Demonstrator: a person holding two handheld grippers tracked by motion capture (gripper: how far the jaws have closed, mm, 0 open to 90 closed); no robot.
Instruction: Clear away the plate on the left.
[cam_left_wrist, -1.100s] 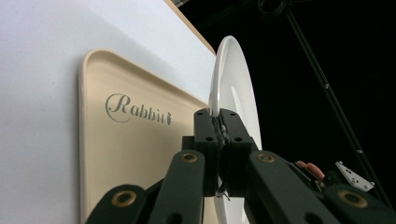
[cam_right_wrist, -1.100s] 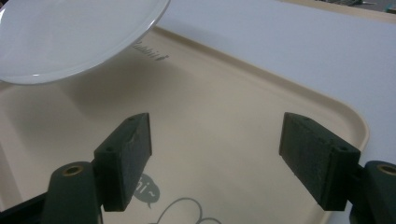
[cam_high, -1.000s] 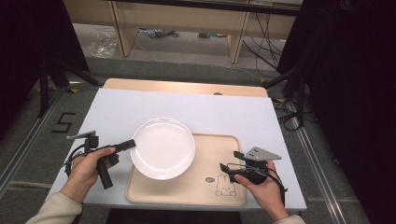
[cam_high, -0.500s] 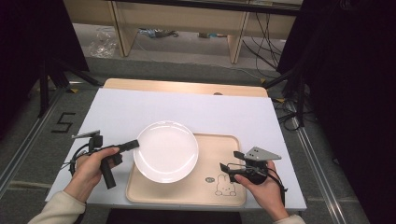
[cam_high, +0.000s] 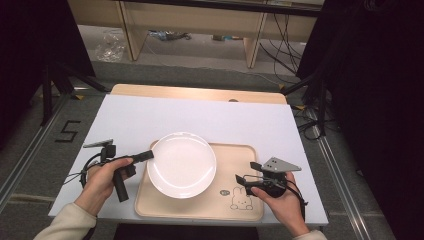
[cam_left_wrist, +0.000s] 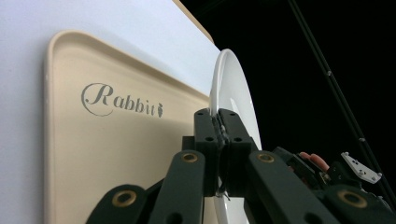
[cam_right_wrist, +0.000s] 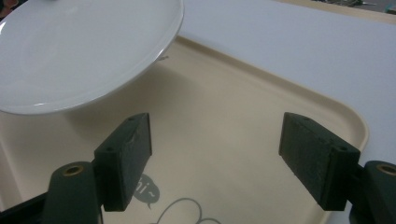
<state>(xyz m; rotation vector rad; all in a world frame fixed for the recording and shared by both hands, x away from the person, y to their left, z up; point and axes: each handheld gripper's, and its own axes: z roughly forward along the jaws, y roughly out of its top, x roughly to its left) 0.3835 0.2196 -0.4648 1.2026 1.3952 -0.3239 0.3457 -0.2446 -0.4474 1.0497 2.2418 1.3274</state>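
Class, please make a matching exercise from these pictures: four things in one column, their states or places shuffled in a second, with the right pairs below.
1. white plate
2. left gripper
3. right gripper
4. beige tray

a. open, over the rabbit drawing
b. flat on the white table cover
c. clamped at its rim, held above the tray
d. shut on the plate's edge

Pairs: 1-c, 2-d, 3-a, 4-b

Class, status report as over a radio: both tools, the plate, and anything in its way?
Left tool shut on white plate rim, plate held over beige tray. Right tool open, holding nothing, over tray's near right. Nothing in the way.
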